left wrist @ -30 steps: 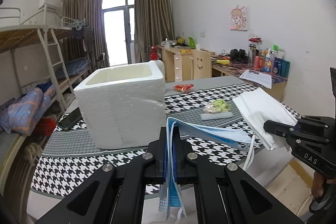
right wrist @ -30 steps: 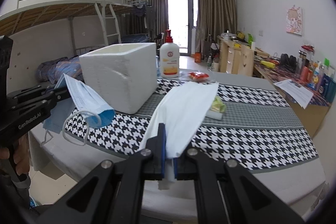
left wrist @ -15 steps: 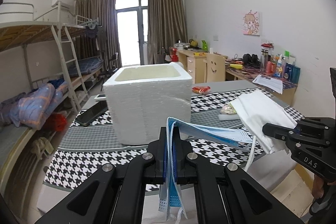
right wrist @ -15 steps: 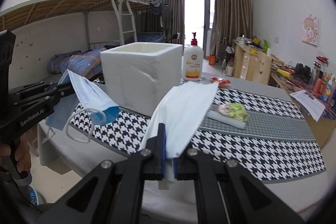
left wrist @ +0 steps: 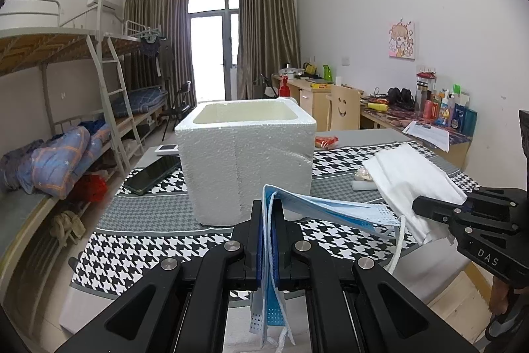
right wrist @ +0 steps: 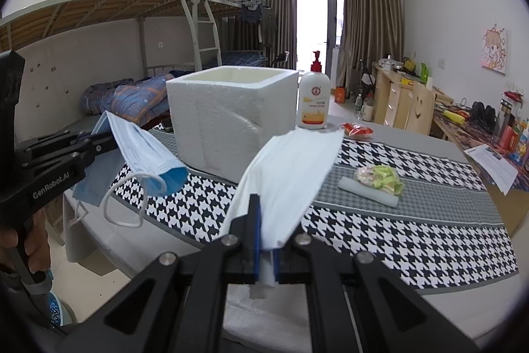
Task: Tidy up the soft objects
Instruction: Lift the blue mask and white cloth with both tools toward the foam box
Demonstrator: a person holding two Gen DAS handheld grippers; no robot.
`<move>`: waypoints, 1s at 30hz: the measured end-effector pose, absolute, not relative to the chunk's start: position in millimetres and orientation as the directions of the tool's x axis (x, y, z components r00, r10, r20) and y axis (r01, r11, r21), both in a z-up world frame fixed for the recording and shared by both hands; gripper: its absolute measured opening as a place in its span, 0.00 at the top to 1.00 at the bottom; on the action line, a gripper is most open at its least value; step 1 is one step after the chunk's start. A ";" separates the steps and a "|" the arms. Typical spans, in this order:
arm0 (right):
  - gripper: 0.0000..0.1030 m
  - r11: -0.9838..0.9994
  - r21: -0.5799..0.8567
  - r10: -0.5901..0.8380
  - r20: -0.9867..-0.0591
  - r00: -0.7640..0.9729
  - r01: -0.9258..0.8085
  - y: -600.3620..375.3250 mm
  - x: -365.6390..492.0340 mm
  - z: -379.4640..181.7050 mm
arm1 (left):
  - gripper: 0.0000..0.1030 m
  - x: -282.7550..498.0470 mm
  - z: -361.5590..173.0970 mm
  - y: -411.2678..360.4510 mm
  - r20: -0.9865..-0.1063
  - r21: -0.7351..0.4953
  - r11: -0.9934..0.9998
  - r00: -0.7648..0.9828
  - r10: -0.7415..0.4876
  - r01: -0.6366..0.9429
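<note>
Your left gripper (left wrist: pixel 267 210) is clamped tight on a blue face mask (left wrist: pixel 330 212), held above the table's near edge in front of the white foam box (left wrist: pixel 246 161). To its right, your right gripper (right wrist: pixel 266 217) is closed on a folded white cloth (right wrist: pixel 291 167), raised over the houndstooth tablecloth (right wrist: pixel 396 230).
</note>
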State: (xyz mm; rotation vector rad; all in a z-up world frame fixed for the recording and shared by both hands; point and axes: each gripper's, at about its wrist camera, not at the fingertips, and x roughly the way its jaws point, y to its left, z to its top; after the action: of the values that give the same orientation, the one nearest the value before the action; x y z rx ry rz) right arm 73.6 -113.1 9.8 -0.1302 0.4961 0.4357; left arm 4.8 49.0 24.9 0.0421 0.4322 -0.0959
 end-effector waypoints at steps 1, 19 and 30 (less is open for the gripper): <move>0.92 0.900 -0.017 0.372 -0.487 0.790 -0.435 -112.6 73.5 9.7 | 0.96 5.8 25.0 48.6 -0.420 0.020 0.995 0.903 -0.085 0.103; 0.92 0.901 -0.037 0.365 -0.469 0.804 -0.431 -110.6 88.3 23.6 | 0.96 22.9 32.5 51.2 -0.414 0.012 0.994 0.905 -0.093 0.108; 0.92 0.898 -0.046 0.372 -0.454 0.810 -0.438 -105.4 99.8 41.0 | 0.96 31.9 54.2 54.9 -0.383 0.017 0.994 0.919 -0.091 0.105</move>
State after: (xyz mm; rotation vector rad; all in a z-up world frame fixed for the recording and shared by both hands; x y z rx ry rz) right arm 99.8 -105.4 41.0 -0.1516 0.4531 0.4347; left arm 31.9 54.9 54.2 0.0370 0.3922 -0.1007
